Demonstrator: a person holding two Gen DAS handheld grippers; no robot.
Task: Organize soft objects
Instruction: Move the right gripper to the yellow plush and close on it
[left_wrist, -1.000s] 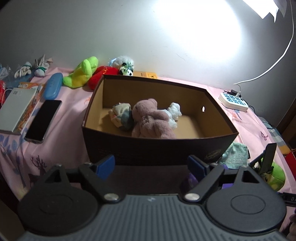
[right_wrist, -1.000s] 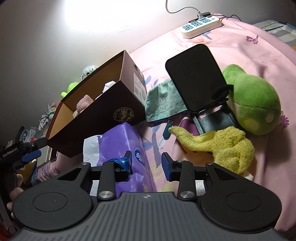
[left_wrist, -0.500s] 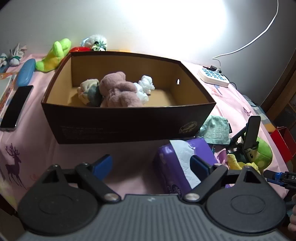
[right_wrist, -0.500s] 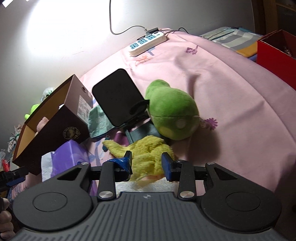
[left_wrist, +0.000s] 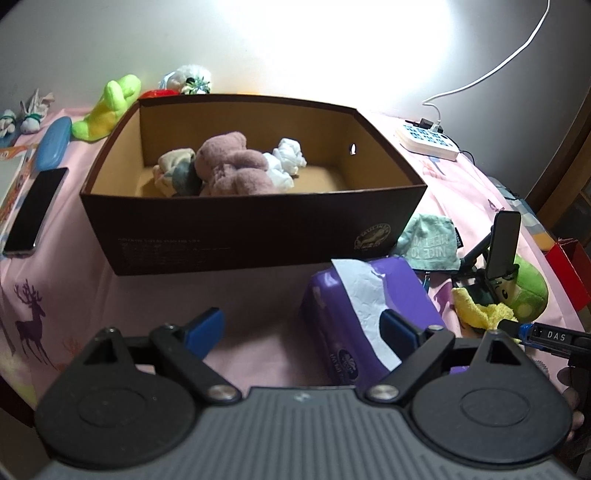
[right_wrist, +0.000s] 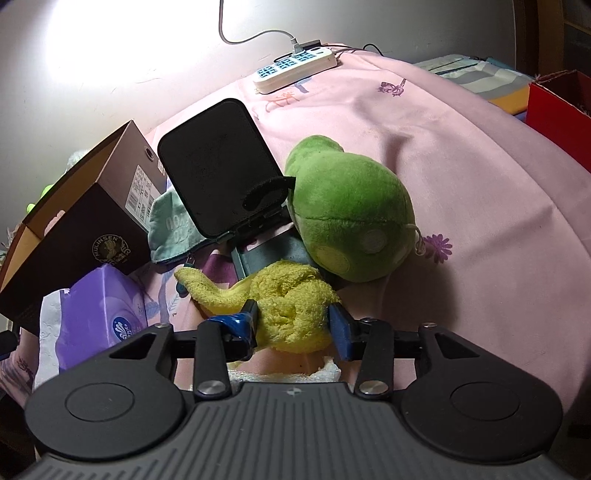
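A brown cardboard box (left_wrist: 258, 229) holds a pink plush bear (left_wrist: 232, 166) and balled-up socks (left_wrist: 288, 157). To the right of it a crumpled yellow cloth (right_wrist: 291, 306) lies on the pink sheet, in front of a green plush (right_wrist: 351, 218). My right gripper (right_wrist: 295, 323) reaches down over the yellow cloth. Its jaws are opening, one blue pad on each side of the cloth, which bulges between them. My left gripper (left_wrist: 303, 328) is open in front of the box with nothing between its fingers. Its right finger hangs over a purple tissue pack (left_wrist: 365, 310).
A black phone stand (right_wrist: 218, 166) leans between the box and the green plush, beside a teal pouch (left_wrist: 432, 240). A power strip (right_wrist: 295, 66) sits by the wall and a red box (right_wrist: 557, 110) at the far right. Left of the box lie a phone (left_wrist: 35, 210) and a lime plush (left_wrist: 107, 107).
My right gripper has swung from the purple tissue pack over to the yellow cloth and its jaws have widened around it. My left gripper has drifted right and lower, toward the tissue pack.
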